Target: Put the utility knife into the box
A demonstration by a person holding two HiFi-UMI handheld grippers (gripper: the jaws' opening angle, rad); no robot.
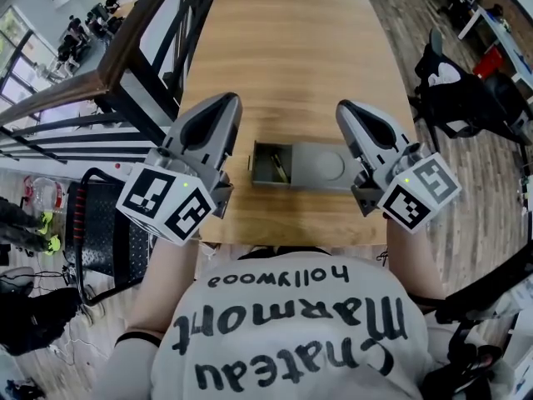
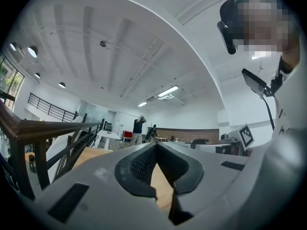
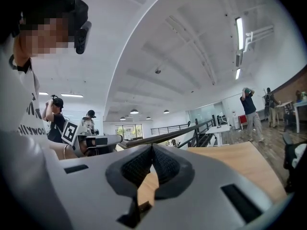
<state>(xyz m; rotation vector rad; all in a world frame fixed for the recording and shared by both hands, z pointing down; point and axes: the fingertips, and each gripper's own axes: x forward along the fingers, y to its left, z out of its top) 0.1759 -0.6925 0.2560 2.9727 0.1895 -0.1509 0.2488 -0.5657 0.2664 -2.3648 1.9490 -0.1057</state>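
Inside the box point(image 1: 321, 167), the open compartment lies in shadow; a thin slanted thing shows there, too small to name. The table point(image 1: 283, 48) runs off the top edge, and the left gripper point(image 1: 226, 100) and right gripper point(image 1: 346, 108) cover its near corners.

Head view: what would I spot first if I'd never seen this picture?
Probably the left gripper and right gripper, big and grey, over the near end of the wooden table, both shut and empty. Between them lies a flat grey box, its left end open with something slim inside.
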